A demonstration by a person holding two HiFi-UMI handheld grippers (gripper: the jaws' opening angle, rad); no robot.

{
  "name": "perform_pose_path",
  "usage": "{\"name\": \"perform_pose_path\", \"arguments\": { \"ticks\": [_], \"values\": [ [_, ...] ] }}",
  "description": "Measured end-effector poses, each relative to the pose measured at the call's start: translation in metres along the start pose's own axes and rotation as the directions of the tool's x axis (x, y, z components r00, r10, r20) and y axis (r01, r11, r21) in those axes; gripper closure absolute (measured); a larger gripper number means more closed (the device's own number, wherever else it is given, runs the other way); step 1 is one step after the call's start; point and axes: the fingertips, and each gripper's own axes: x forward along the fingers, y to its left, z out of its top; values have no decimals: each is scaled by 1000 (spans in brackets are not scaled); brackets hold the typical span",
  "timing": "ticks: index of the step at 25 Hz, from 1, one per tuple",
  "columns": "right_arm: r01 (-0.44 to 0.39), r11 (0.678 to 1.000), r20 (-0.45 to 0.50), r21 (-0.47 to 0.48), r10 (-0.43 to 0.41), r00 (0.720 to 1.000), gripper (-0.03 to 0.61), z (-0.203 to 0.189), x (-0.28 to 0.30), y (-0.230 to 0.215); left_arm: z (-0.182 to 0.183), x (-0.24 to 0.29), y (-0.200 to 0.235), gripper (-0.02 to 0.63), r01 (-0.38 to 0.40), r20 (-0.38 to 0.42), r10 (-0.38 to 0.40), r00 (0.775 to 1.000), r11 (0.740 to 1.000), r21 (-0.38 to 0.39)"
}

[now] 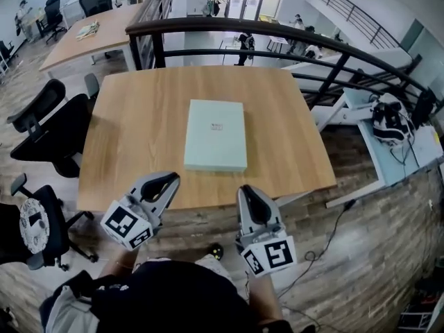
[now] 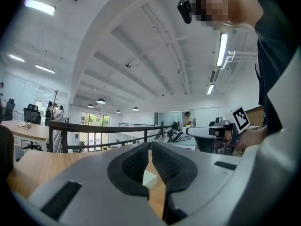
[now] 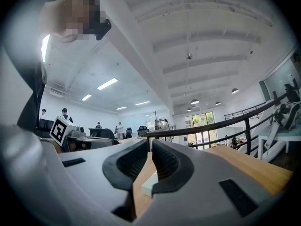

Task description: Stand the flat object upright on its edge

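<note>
not started: flat box lies flat mid worktop, untouched. left tool and right tool both pressed together, empty, short of it.

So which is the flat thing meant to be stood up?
Find the square wooden table in front of the black railing. Near its middle lies a flat pale green box, the only thing on that tabletop, with a small mark on top.

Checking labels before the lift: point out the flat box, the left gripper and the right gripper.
flat box (image 1: 216, 134), head view, middle of its top face.
left gripper (image 1: 171, 180), head view, at its closed fingertips.
right gripper (image 1: 245, 190), head view, at its closed fingertips.
</note>
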Motion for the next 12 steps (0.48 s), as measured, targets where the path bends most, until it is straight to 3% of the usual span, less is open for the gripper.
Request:
{"name": "perform_pose_path", "arguments": {
  "ticks": [12],
  "values": [
    [-77, 997, -5, 18, 77, 997, 554, -3, -21, -85, 0, 64, -34, 581, -112, -6, 112, 994, 993, 34]
  ]
}}
